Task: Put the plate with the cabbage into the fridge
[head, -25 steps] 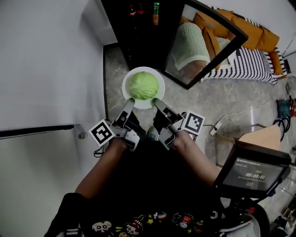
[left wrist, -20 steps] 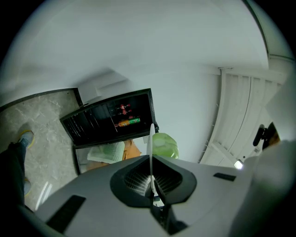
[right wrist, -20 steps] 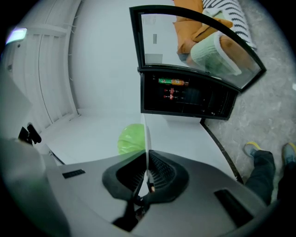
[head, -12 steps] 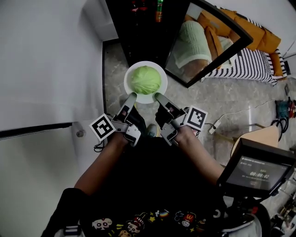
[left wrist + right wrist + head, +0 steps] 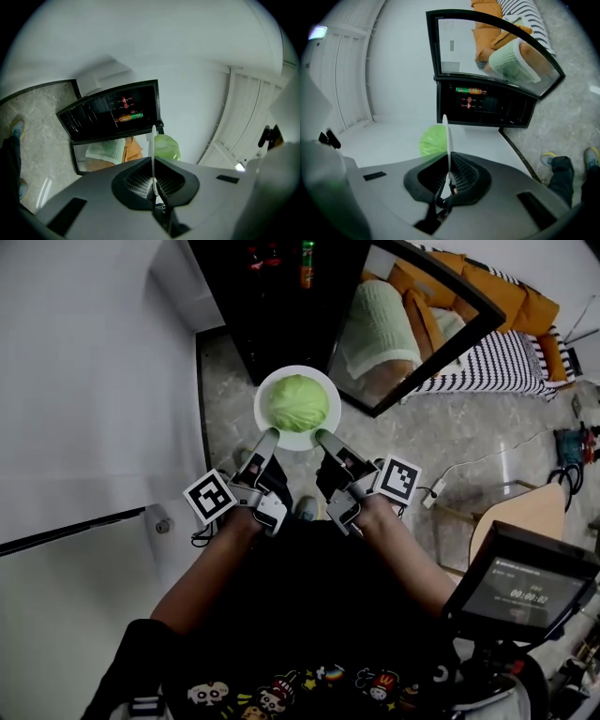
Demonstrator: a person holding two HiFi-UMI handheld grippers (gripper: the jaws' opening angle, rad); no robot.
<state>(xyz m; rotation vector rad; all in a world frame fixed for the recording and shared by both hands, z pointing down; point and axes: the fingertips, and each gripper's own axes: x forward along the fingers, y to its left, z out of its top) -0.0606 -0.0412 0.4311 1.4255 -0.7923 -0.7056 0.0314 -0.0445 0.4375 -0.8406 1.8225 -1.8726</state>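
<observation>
A white plate [image 5: 322, 432] carries a green cabbage [image 5: 298, 403] and hangs in the air in front of the open black fridge [image 5: 281, 306]. My left gripper [image 5: 271, 436] is shut on the plate's near left rim, and my right gripper [image 5: 322, 437] is shut on its near right rim. In the left gripper view the plate [image 5: 152, 154] shows edge-on between the jaws of the left gripper [image 5: 154, 187], cabbage [image 5: 166, 147] beside it. The right gripper view shows the same: plate edge [image 5: 447, 140], right gripper [image 5: 449, 180], cabbage [image 5: 432, 141].
The fridge's glass door [image 5: 412, 324] stands swung open to the right. Bottles [image 5: 307, 263] stand on a fridge shelf. A white wall [image 5: 84, 381] runs along the left. A cable [image 5: 487, 465] lies on the stone floor, and a device with a screen [image 5: 520, 592] is at lower right.
The plate with the cabbage has moved forward, closer to the fridge opening, held by both grippers throughout.
</observation>
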